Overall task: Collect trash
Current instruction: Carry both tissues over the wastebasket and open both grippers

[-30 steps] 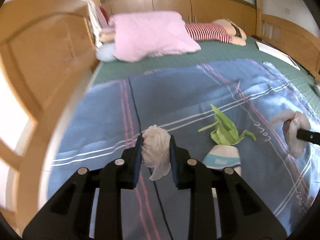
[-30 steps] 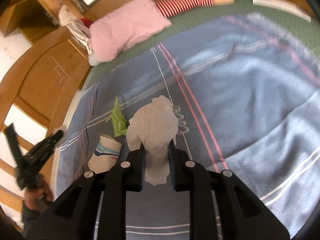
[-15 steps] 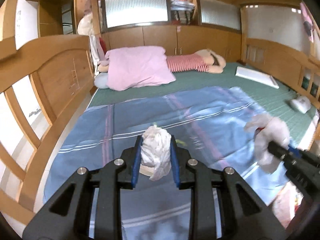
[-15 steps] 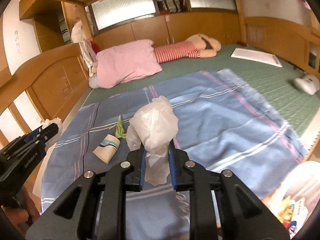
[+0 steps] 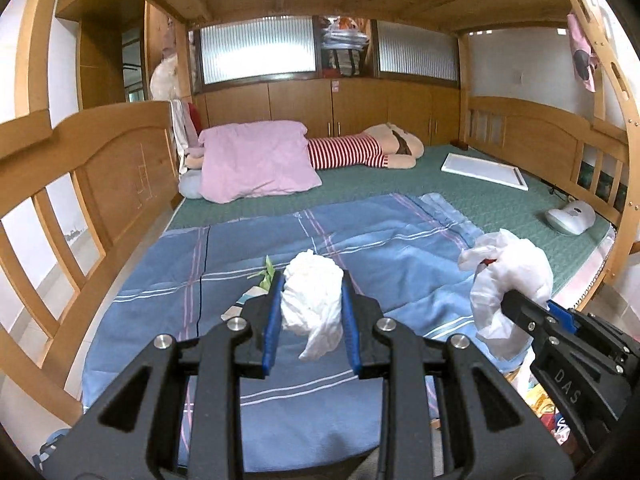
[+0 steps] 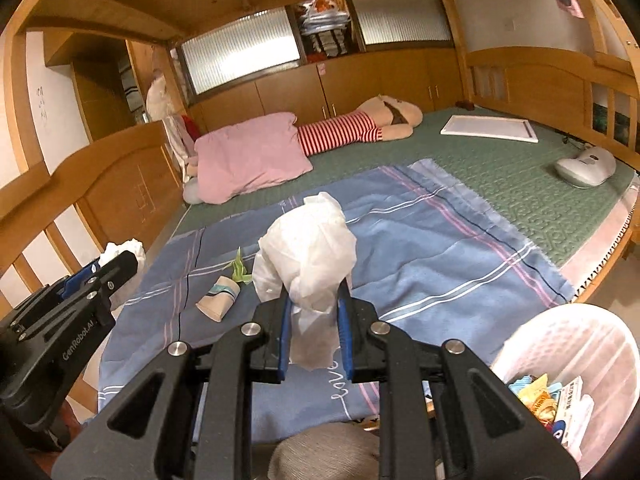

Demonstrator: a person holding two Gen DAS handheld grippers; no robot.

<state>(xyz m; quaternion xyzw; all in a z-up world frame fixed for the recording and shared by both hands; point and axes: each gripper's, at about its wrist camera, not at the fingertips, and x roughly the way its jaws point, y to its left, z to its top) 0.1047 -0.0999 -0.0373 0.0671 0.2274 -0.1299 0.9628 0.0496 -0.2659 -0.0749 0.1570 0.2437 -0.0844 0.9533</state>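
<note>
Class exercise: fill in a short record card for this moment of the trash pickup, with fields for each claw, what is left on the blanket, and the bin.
Left claw: shut on crumpled white tissue
Right claw: shut on thin white tissue wad
Left on blue blanket: paper cup lying on its side; green paper scrap beside it
Bin: white laundry-style basket at lower right, off the bed, already holding wrappers

Crumpled white tissue paper wad (image 5: 311, 295): soft, matt. Blue striped cloth blanket (image 5: 400, 256): matt weave. White perforated plastic basket (image 6: 576, 344): glossy; varnished wooden bed rail (image 5: 100, 152): smooth.
</note>
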